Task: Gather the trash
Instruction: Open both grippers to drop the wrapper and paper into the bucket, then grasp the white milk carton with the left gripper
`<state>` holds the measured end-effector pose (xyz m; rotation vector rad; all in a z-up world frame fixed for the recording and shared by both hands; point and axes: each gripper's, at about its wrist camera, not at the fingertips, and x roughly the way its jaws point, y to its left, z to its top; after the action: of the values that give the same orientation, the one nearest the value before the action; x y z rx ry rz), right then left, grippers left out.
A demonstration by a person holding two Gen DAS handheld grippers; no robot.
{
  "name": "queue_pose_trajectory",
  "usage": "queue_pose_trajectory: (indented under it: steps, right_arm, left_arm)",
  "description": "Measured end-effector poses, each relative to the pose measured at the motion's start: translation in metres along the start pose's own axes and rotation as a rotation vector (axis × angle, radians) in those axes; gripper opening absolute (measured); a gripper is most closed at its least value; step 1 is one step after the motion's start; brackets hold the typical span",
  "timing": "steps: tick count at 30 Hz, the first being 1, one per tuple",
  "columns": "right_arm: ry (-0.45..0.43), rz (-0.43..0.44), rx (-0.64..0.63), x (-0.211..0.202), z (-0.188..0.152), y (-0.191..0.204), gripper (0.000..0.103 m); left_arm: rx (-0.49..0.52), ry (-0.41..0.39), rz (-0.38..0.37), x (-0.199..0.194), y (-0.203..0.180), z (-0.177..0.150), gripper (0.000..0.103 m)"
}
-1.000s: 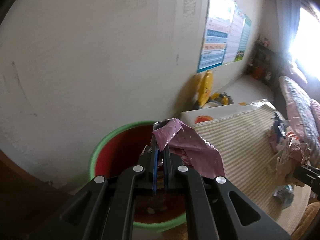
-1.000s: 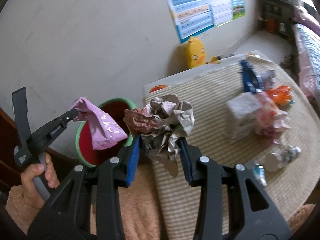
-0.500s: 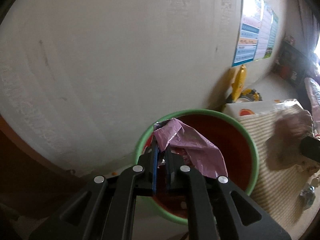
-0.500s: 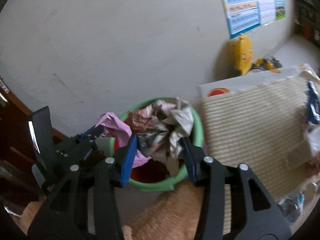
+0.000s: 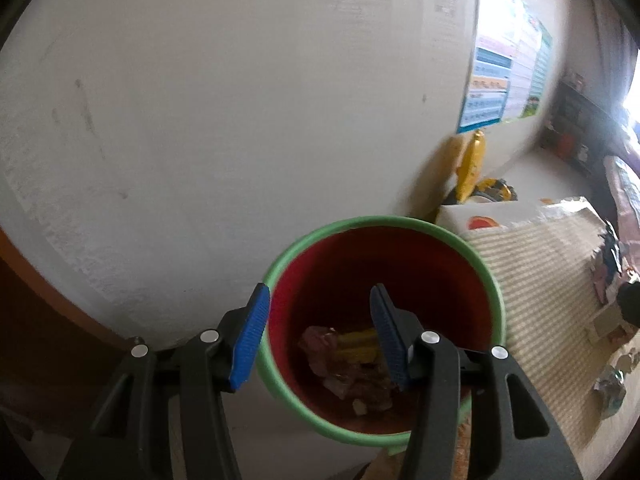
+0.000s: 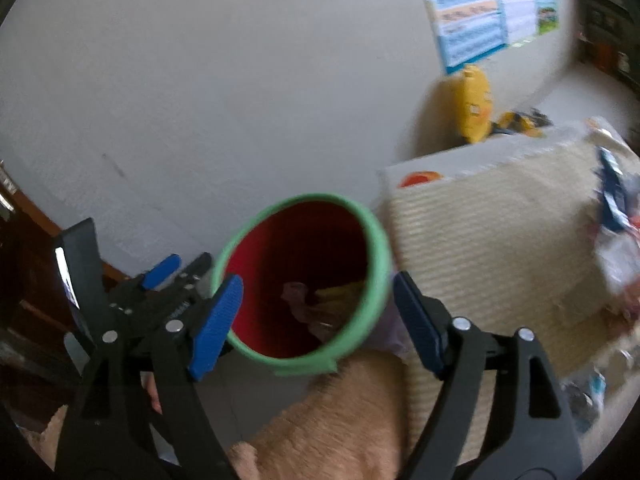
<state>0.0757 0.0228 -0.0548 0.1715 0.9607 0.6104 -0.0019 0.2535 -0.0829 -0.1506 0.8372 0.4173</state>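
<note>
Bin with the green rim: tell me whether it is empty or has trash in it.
It has trash in it. The bin shows crumpled pink and yellow scraps lying at its red bottom, well below the rim; most of it is unfilled.

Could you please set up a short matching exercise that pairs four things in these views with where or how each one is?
Things:
1. left gripper
2. bin
3. trash
4. poster

Places or states:
A. on the wall
B. at the bottom of the bin
C. open and empty above the bin
D. on the floor, between wall and striped mat

Pairs: 1-C, 2-D, 3-B, 4-A
</note>
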Motion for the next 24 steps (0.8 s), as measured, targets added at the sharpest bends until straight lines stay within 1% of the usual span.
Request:
queue_pose_trajectory:
  steps: [4, 6, 7, 9, 12, 15, 17, 20, 24]
  right_arm:
    - [-0.026, -0.124, 0.06, -0.031, -0.022, -0.046, 0.08]
    - [-0.027, -0.218, 0.106, -0.046, -0.039, -0.078, 0.081]
    - [-0.026, -0.252, 0.126, -0.051, -0.045, -0.09, 0.081]
    - [-0.028, -0.326, 0.206, -0.065, -0.061, -0.125, 0.081]
    - [-0.049, -0.382, 0.398, -0.087, -0.086, -0.18, 0.081]
    - [-0.06, -0.439, 0.51, -0.097, -0.096, -0.221, 0.081]
    - [-0.074, -0.452, 0.558, -0.101, -0.105, -0.24, 0.081]
    - [-0.087, -0.426, 0.627, -0.099, -0.112, -0.262, 0.081]
    - [-0.059, -0.402, 0.663, -0.085, -0.11, -0.283, 0.084]
  left_arm:
    - [0.021, -0.006, -0.026, -0.003, -0.013, 0.001, 0.052]
    - [0.024, -0.007, -0.036, -0.004, -0.018, 0.001, 0.053]
    - [0.028, -0.005, -0.042, -0.005, -0.022, 0.0, 0.053]
    - [0.041, 0.001, -0.055, -0.005, -0.029, -0.001, 0.053]
    - [0.073, 0.006, -0.078, -0.009, -0.043, -0.004, 0.053]
    - [0.114, 0.003, -0.104, -0.017, -0.061, -0.007, 0.054]
    - [0.135, 0.007, -0.136, -0.023, -0.074, -0.01, 0.054]
    - [0.173, 0.009, -0.179, -0.031, -0.093, -0.015, 0.055]
    - [0.234, 0.011, -0.264, -0.045, -0.127, -0.022, 0.059]
